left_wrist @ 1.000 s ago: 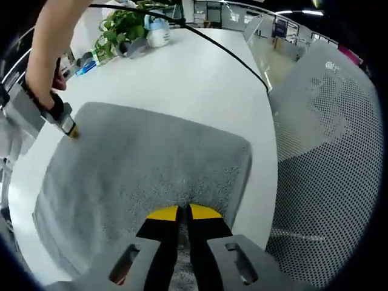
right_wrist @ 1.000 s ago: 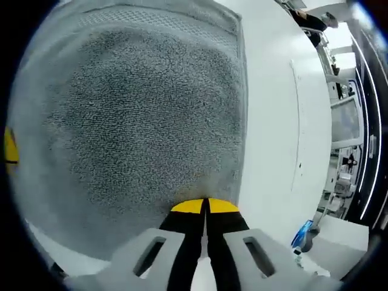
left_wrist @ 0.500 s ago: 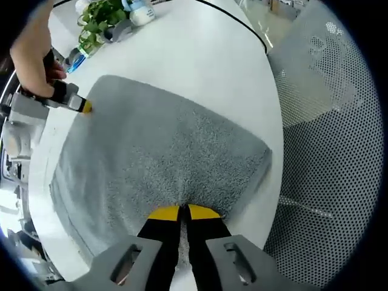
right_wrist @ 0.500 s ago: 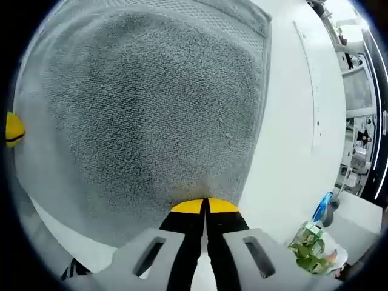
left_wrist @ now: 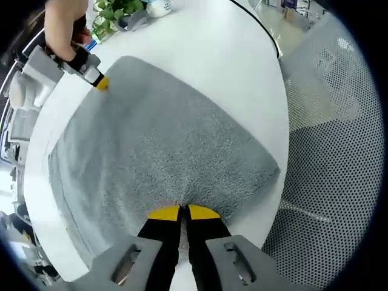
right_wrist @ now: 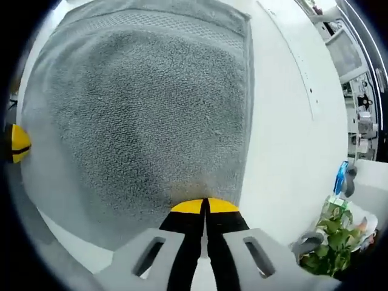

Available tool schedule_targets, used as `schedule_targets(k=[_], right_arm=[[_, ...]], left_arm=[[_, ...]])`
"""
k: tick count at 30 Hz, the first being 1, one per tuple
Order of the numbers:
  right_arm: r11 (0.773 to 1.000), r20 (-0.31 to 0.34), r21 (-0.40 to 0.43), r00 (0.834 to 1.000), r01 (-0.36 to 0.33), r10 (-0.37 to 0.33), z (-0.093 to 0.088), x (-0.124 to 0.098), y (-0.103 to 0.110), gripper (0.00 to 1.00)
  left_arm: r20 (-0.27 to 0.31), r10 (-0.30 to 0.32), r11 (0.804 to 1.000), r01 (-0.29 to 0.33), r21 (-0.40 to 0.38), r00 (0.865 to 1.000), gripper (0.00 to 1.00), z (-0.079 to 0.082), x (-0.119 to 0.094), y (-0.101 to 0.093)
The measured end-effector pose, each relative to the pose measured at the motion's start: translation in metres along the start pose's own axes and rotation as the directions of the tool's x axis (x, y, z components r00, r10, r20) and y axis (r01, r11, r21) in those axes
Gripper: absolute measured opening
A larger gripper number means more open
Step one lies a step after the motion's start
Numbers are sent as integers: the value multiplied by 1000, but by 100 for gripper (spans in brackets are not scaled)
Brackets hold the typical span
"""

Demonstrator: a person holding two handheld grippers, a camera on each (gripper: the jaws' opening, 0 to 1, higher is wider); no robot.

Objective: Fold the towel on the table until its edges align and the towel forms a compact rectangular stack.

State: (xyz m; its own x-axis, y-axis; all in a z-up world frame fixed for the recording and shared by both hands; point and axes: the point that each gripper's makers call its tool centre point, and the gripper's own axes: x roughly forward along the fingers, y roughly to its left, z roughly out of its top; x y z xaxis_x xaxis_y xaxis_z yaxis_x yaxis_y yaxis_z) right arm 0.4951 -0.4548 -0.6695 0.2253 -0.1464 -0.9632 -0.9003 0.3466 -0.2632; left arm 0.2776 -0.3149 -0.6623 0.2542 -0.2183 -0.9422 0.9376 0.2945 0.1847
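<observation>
In the left gripper view, the left gripper (left_wrist: 180,212) has its yellow-tipped jaws pinched together on the near edge of the grey towel (left_wrist: 157,151), the cloth bunching slightly right at the tips. The towel spreads away from the jaws over the white table (left_wrist: 212,60), looking doubled, with a layered edge along its left side. At its far corner the right gripper (left_wrist: 100,82) comes in from the upper left, its yellow tip touching the cloth, with a person's hand (left_wrist: 66,27) around the grip behind it. Beyond, at the table's far edge, stand a leafy plant (left_wrist: 115,12) and a white bottle (left_wrist: 159,7); a black cable (left_wrist: 257,27) curves across the tabletop, and a mesh chair back (left_wrist: 333,139) lies off to the right.

In the right gripper view, the right gripper (right_wrist: 205,207) is likewise clamped on the towel's (right_wrist: 139,115) near edge, jaws fully together. The left gripper's yellow tip (right_wrist: 17,143) shows at the towel's left edge. The towel's woven border band runs along the far side. Bare table (right_wrist: 285,121) lies to the right, with the plant (right_wrist: 330,239) at lower right.
</observation>
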Motion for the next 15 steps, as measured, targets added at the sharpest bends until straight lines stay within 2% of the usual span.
schedule_targets(k=[5, 10, 13, 15], right_arm=[[995, 40, 92, 999, -22, 19, -4, -1, 2, 0], [992, 68, 122, 998, -13, 5, -7, -1, 4, 0], [990, 64, 138, 998, -16, 7, -12, -2, 7, 0], [989, 67, 148, 998, -23, 13, -15, -2, 9, 0]], left_arm=[[-18, 4, 1000, -4, 3, 1000, 3, -3, 0, 0], [-25, 7, 1000, -7, 7, 1000, 3, -4, -1, 0], [-73, 54, 995, -47, 86, 996, 3, -10, -2, 4], [-83, 69, 993, -60, 103, 994, 3, -12, -1, 3]])
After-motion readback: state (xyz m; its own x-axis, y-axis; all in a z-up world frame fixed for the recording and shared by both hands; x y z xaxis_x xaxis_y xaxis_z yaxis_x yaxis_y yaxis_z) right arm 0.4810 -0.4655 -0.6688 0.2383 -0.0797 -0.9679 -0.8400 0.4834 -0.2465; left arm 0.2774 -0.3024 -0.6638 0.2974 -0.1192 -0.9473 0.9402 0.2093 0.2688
